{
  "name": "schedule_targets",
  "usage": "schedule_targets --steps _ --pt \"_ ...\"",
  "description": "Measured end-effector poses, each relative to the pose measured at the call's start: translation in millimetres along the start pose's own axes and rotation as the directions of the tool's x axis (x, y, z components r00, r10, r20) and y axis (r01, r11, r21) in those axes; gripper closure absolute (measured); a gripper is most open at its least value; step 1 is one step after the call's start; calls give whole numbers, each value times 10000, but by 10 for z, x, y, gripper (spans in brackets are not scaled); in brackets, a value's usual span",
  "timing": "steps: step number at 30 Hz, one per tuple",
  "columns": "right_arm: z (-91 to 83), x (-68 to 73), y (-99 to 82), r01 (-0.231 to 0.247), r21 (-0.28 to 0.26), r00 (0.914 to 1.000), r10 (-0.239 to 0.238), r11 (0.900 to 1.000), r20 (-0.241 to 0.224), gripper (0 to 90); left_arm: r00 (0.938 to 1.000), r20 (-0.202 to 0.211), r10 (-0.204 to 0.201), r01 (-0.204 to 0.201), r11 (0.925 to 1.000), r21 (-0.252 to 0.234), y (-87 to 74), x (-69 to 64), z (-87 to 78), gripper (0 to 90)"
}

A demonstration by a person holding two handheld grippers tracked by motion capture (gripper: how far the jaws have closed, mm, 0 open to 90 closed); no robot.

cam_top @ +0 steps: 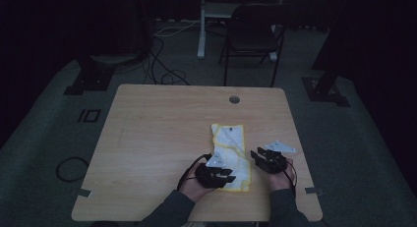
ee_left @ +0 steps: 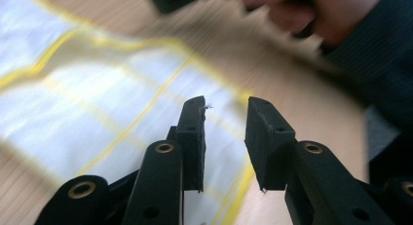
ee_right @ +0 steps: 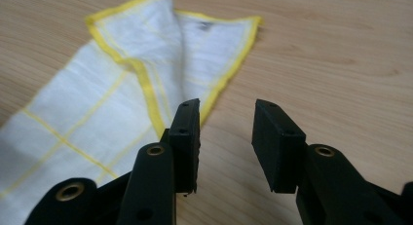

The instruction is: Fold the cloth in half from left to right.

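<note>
- The near end of the cloth point(cam_top: 231, 153) is covered by the left gripper point(cam_top: 227, 178) in the high view.
- The cloth's weave is smeared by blur in the left gripper view, where its left part is cut off.
- The other hand point(ee_left: 311, 13) is cropped at the top edge.

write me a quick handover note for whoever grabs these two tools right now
Left tool: jaws apart, nothing between them, low over the near end of the cloth.
Right tool: jaws apart, empty, over bare table just right of the cloth's long edge.
Cloth: white with yellow border, lying as a long folded strip on the right half of the table; the far end has a loose flap.
Done: folded lengthwise, by the look of it.
Left: probably folding it shorter and tidying the far end; neither tool grips it yet.
</note>
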State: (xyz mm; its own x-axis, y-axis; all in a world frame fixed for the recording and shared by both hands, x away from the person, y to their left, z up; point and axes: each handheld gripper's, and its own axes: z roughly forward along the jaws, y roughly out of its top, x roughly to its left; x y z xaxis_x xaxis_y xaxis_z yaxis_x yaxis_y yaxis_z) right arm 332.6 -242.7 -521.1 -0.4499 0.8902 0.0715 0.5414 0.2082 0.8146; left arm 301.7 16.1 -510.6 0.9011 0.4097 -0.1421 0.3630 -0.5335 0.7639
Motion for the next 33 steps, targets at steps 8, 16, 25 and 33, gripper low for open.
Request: schedule_targets --steps 8,16,25,33 --pt "109 179 194 671 -197 9961 -682 9975 -560 676 9956 -932 -62 111 9985 530 -252 87 43 595" --pt "357 427 367 1453 -171 9834 -1463 9892 -1071 588 9904 -1364 -214 303 9975 635 -314 127 48 730" --pt "666 600 501 2556 405 9602 -2487 9659 -1272 415 9911 -1257 -439 511 9972 548 -359 152 10 838" --pt "873 744 521 3885 950 9185 -3769 9166 -1195 518 9901 -1312 -491 559 9973 484 -391 133 -11 847"
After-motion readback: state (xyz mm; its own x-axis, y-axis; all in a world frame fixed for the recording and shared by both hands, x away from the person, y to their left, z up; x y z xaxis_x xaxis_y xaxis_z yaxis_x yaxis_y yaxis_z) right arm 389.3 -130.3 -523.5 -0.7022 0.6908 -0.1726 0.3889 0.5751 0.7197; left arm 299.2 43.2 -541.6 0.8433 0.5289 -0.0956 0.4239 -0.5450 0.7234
